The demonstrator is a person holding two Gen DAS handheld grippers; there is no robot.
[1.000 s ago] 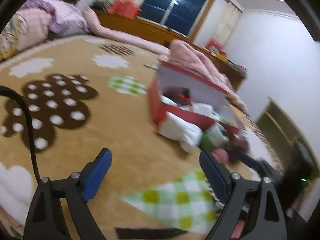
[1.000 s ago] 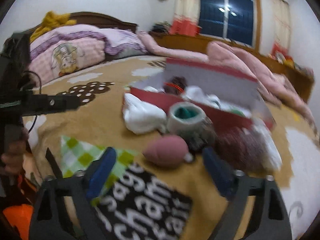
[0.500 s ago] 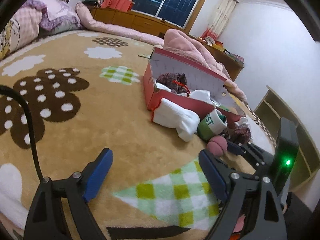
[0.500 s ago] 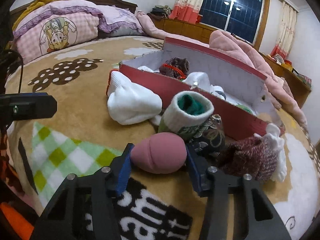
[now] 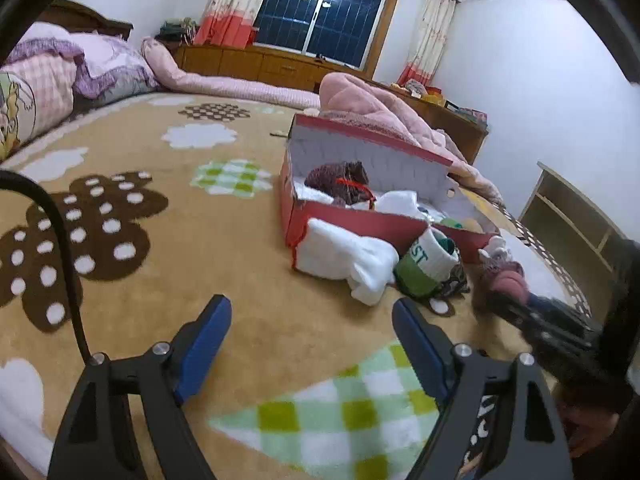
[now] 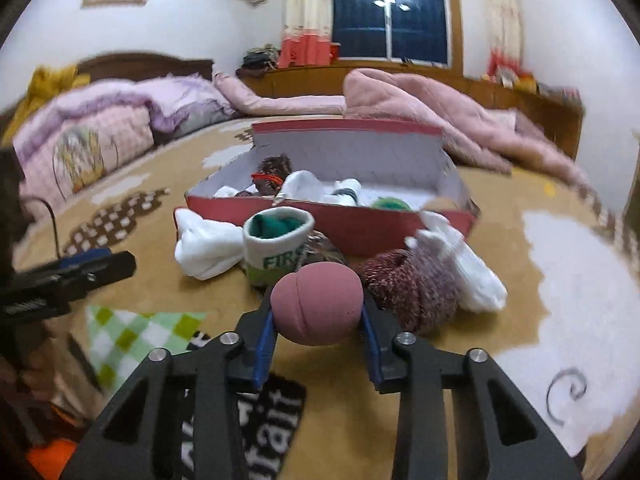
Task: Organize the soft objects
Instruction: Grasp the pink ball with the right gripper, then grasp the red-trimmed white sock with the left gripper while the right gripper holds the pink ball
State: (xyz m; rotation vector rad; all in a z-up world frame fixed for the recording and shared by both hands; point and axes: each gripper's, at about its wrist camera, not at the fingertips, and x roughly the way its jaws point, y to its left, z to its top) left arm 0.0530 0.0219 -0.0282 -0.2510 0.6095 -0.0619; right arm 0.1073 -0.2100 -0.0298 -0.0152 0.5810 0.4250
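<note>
Spread over the bed, your patterned blanket point(image 6: 500, 196) is carrying a red box point(image 6: 360, 226) with socks piled before it. Your right tool point(image 6: 318, 312) is just closing, clamping the pink ball point(image 6: 316, 304) near the box, while your left tool point(image 5: 312, 344) is hanging wide open, empty.

Pink sponge egg point(image 6: 317, 305) pinched aloft, seemingly clear of socks point(image 6: 208, 245)

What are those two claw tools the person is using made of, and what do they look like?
Both the left gripper and the right gripper have black angular frames with triangular cut-outs and silver bolts. Their jaws carry flat blue pads. A black cable curves up beside the left one.
</note>
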